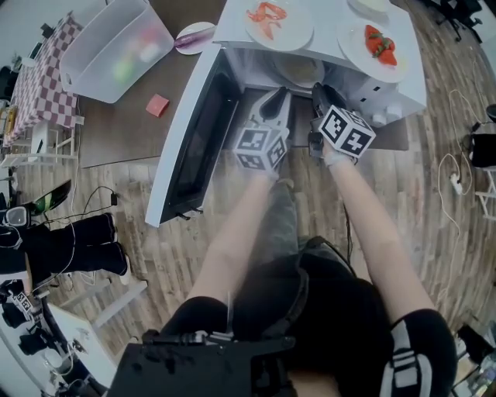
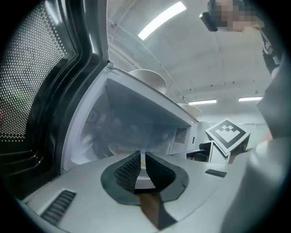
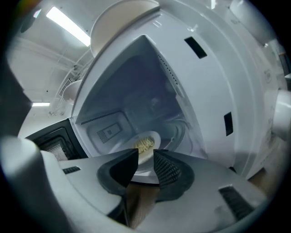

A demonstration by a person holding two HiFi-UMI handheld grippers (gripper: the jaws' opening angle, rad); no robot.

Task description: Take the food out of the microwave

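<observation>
The white microwave (image 1: pixel 325 27) stands with its door (image 1: pixel 194 139) swung open to the left. Inside lies a pale plate (image 1: pixel 298 74) with yellowish noodles (image 3: pixel 144 144) on it. My right gripper (image 1: pixel 318 91) is at the cavity's mouth. Its jaws (image 3: pixel 145 155) are open, the plate (image 3: pixel 150 157) just beyond the tips and nothing pressed between them. My left gripper (image 1: pixel 277 97) is beside it at the left of the opening. Its jaws (image 2: pixel 142 158) are almost together, leaving a thin slit. The plate's pale rim (image 2: pixel 109 148) shows behind them.
Two plates with red food (image 1: pixel 279 19) (image 1: pixel 380 43) sit on top of the microwave. Left of the door are a clear plastic bin (image 1: pixel 116 50), a small red block (image 1: pixel 157 105) and a dish (image 1: pixel 194 37). Cables lie on the wooden floor (image 1: pixel 457 178).
</observation>
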